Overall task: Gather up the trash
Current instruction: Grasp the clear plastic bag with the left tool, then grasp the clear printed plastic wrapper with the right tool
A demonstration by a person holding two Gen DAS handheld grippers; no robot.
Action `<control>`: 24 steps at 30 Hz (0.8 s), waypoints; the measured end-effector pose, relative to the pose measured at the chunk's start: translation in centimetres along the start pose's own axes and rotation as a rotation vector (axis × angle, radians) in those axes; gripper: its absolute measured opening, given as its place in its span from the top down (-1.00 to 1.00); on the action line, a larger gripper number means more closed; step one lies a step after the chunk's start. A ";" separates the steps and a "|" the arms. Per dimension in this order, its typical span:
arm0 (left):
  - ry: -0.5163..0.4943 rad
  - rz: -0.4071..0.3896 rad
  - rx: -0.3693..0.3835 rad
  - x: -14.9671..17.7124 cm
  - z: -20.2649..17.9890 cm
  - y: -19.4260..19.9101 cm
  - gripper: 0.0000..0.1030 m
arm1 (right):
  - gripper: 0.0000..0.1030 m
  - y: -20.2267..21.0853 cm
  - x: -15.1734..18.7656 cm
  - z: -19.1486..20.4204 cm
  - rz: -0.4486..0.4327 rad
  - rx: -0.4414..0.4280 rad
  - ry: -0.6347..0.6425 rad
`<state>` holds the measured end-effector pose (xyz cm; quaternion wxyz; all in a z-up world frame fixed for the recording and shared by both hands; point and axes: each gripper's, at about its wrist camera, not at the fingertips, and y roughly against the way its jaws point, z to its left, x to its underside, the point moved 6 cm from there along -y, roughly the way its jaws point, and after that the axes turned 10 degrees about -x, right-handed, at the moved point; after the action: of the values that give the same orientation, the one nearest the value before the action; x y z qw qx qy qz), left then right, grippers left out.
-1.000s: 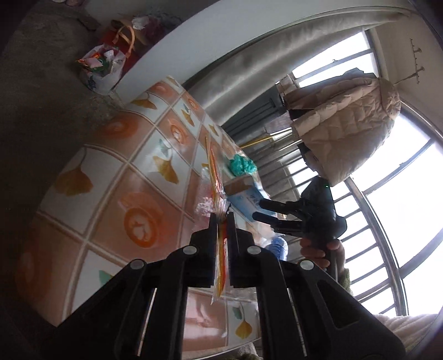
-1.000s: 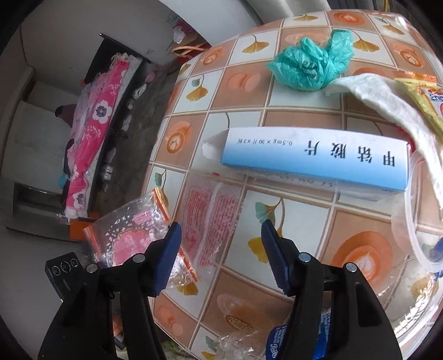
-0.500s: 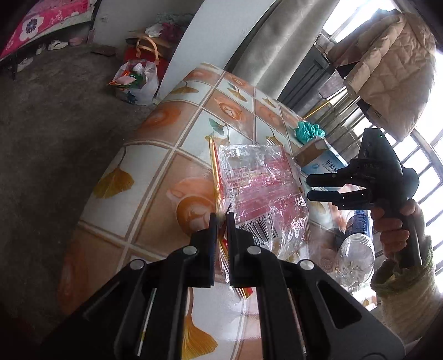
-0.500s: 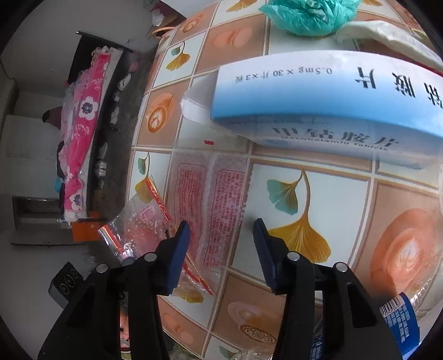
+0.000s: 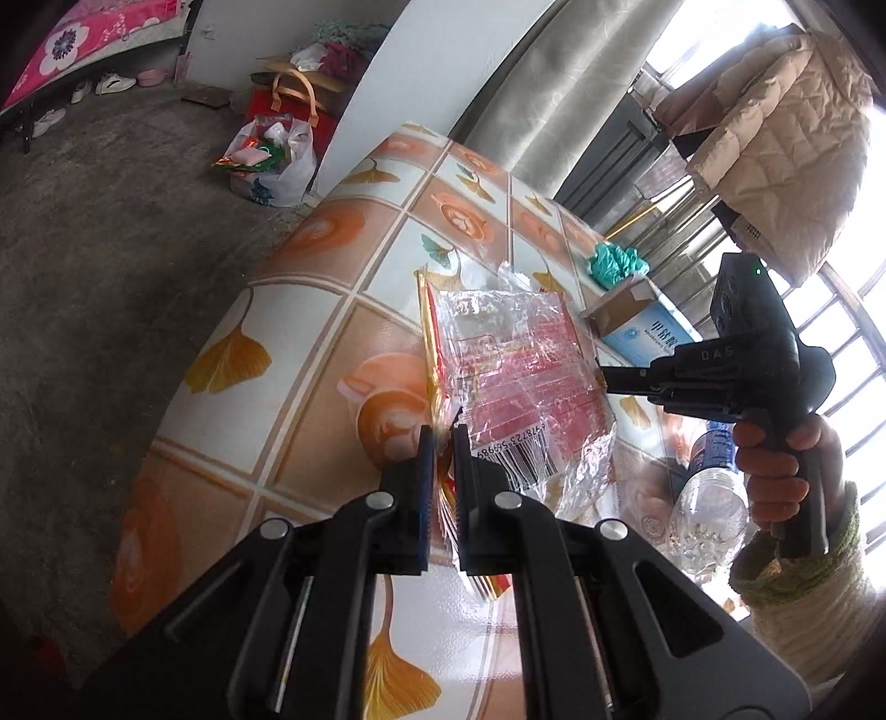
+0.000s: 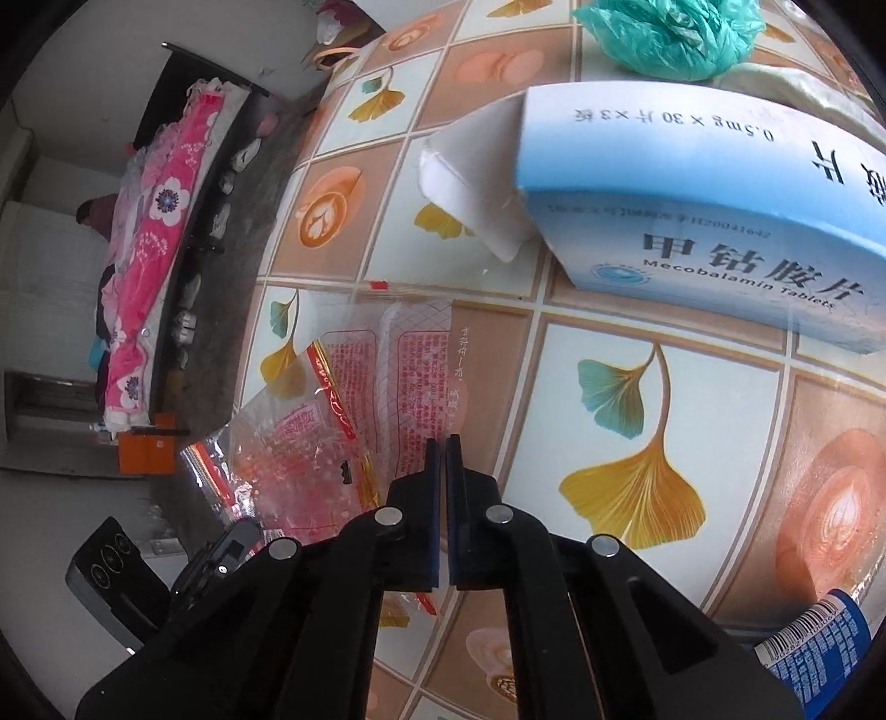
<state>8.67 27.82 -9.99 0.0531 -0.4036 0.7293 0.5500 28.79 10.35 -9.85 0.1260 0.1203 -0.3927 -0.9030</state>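
Left gripper (image 5: 441, 437) is clamping the edge of a clear red-printed wrapper (image 5: 520, 382); the wrapper is hanging above the tiled table (image 5: 310, 343) and fanning out toward 1 o'clock from the jaws. Barcode on it is showing just right of the pads.

Right gripper (image 6: 443, 451) is sitting with jaws fully together, tips at the right edge of a second clear wrapper (image 6: 410, 365) lying flat on the table. Cannot tell whether any film is actually pinched between the pads. In the left view the right gripper (image 5: 609, 382) is pointing in from 3 o'clock, held by a hand (image 5: 786, 471) in a green-cuffed sleeve, its tips at the held wrapper's right edge.

In the right view the held wrapper is showing at 8 o'clock of the jaws. Pill box (image 6: 709, 221), blue and white, flap open, is lying at 1 o'clock. Green bag (image 6: 664, 33), crumpled, is sitting at 12 o'clock, beyond the box. Bottle (image 5: 709, 498), clear plastic with a blue label, is lying just below the right gripper in the left view. Trash bag (image 5: 271, 160) is standing on the floor past the table's far end.
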 end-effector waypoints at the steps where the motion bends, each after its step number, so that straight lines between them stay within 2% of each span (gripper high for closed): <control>1: 0.004 -0.008 0.007 -0.2 0.1 0.2 0.91 | 0.97 0.3 0.0 0.3 -0.013 0.008 0.020; 7: 0.023 -0.070 0.041 -1.5 0.3 2.2 0.92 | 0.99 3.7 -0.1 1.8 -0.102 0.050 0.125; 10: 0.016 -0.095 0.011 -2.0 0.5 2.8 0.92 | 0.99 5.1 0.0 1.9 -0.130 0.043 0.139; 12: 0.020 -0.109 -0.007 -2.2 0.6 3.2 0.92 | 0.98 5.4 -0.1 1.9 -0.123 0.026 0.141; 16: 0.056 -0.152 0.041 -2.9 0.9 4.6 0.94 | 0.92 4.8 -0.3 2.0 -0.087 0.029 0.124; 17: 0.070 -0.166 0.067 -3.1 1.0 5.0 0.94 | 0.81 4.3 -0.3 2.1 -0.073 0.034 0.125; 18: 0.086 -0.178 0.096 -3.3 1.2 5.4 0.94 | 0.53 3.9 -0.5 2.3 -0.059 0.040 0.128; 19: 0.097 -0.180 0.107 -3.4 1.3 5.4 0.94 | 0.35 3.4 -0.7 2.5 -0.050 0.053 0.131; 20: 0.105 -0.173 0.097 -3.5 1.6 5.3 0.94 | 0.10 2.9 -0.8 2.7 -0.052 0.064 0.133; 24: 0.142 -0.106 -0.008 -3.0 3.1 3.3 0.94 | -0.13 0.7 -1.9 3.0 -0.020 0.109 0.096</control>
<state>7.39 32.24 -7.11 0.0287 -0.4798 0.7067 0.5192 29.75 12.51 -7.13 0.1288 0.1743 -0.4334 -0.8747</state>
